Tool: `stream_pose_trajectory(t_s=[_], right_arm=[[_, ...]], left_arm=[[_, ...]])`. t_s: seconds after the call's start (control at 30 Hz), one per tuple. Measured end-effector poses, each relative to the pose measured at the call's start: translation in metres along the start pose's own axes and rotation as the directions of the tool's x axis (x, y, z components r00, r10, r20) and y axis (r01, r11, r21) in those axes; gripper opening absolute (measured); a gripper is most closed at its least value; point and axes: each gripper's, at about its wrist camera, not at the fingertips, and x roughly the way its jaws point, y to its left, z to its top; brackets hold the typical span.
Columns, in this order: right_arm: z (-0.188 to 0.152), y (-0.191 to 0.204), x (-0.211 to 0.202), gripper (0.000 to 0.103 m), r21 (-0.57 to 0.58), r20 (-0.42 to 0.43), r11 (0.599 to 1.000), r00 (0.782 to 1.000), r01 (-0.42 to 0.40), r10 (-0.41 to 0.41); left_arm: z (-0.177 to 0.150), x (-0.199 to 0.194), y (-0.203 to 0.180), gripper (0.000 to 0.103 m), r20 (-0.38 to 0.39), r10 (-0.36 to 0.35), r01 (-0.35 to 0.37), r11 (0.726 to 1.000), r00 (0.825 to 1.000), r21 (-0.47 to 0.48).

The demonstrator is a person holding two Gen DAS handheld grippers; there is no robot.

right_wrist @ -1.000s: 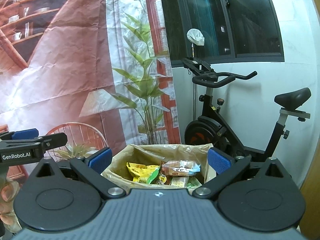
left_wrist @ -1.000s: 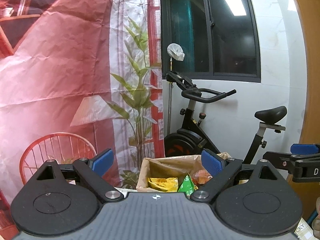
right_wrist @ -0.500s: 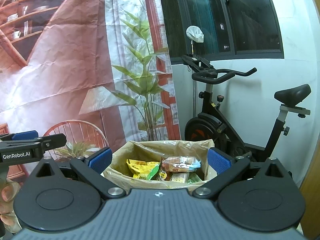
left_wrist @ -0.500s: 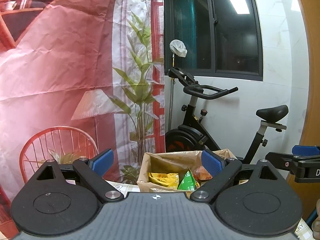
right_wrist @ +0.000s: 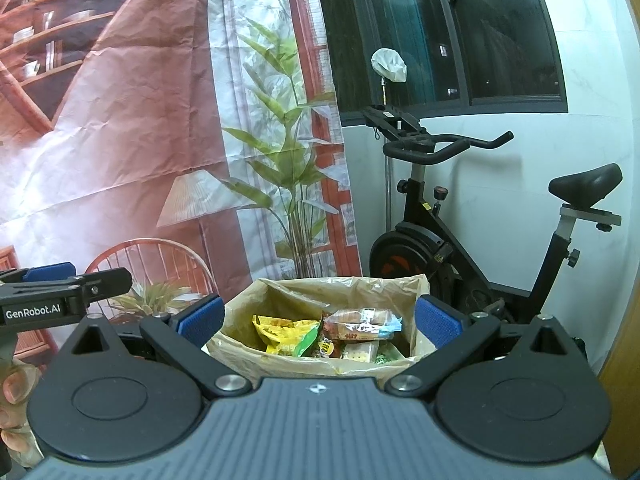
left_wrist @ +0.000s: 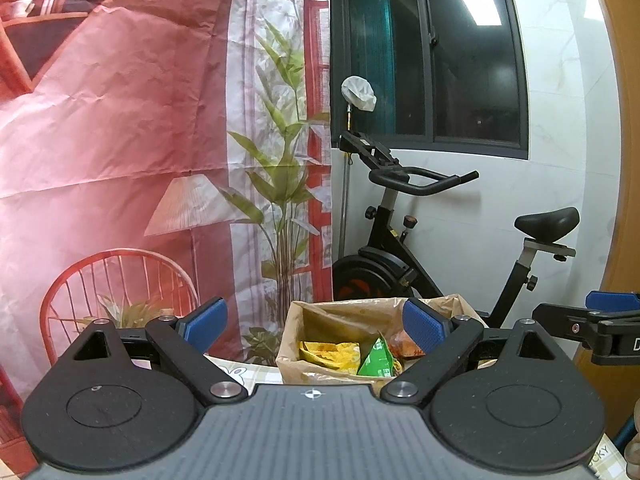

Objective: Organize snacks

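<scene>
Snack packets (right_wrist: pixel 320 338) inside lined box (right_wrist: pixel 240 346)

Creased printed cloth backdrop (left_wrist: pixel 120 120), crinkled glossy plastic-lined box (right_wrist: pixel 320 292), shiny foil snack packets (right_wrist: pixel 288 334)

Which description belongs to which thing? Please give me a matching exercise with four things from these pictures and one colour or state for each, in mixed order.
Things:
1. snack box
2. exercise bike saddle
3. right claw
4. yellow snack bag

Descriptions:
a. black, behind the box on the right
b. open, holding nothing
c. lined with a brownish plastic bag
d. lying inside the box, on its left side

Pairs: 1-c, 2-a, 3-b, 4-d
</scene>
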Motion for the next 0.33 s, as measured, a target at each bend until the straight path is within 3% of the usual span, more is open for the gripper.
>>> stream_pose_trajectory(t_s=[0.33], right_arm=[[-0.0028, 0.0007, 0.0037, 0.103, 0.004, -0.009, 1.000, 1.000, 0.003, -0.003]], left_arm=[[-0.0016, 0.0026, 0.0017, 0.096, -0.008, 0.003, -0.003, 1.000, 1.000, -0.009]])
